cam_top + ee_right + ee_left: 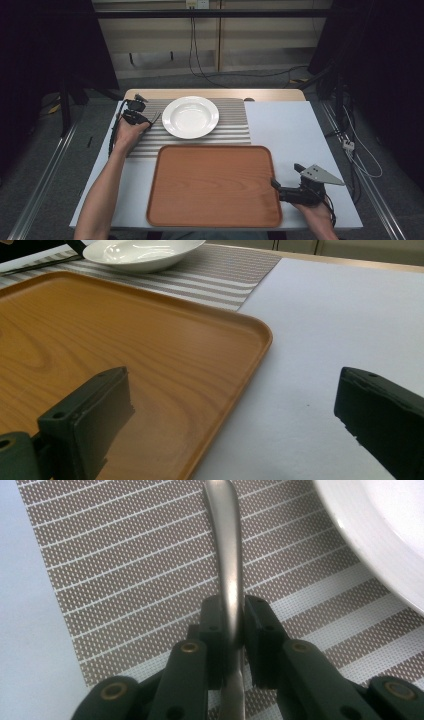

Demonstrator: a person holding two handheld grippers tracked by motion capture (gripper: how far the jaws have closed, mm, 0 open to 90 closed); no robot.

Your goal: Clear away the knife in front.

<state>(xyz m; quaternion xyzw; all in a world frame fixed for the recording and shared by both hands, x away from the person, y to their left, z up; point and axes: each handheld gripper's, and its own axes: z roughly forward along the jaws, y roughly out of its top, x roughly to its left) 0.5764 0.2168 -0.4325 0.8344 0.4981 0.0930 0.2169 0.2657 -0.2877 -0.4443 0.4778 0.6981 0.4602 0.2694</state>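
Left gripper (233, 625) clamps a metal utensil handle (227, 555) (over the striped mat (125, 565)); right gripper (230, 415) gapes wide.

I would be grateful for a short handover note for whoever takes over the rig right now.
Left gripper: shut on the metal utensil handle, over the striped placemat beside the white bowl.
Right gripper: open, holding nothing, jaws either side of the wooden tray right rim.
Done: utensil gripped.
Left: probably moving utensil and bowl onto the tray, which holds nothing yet.
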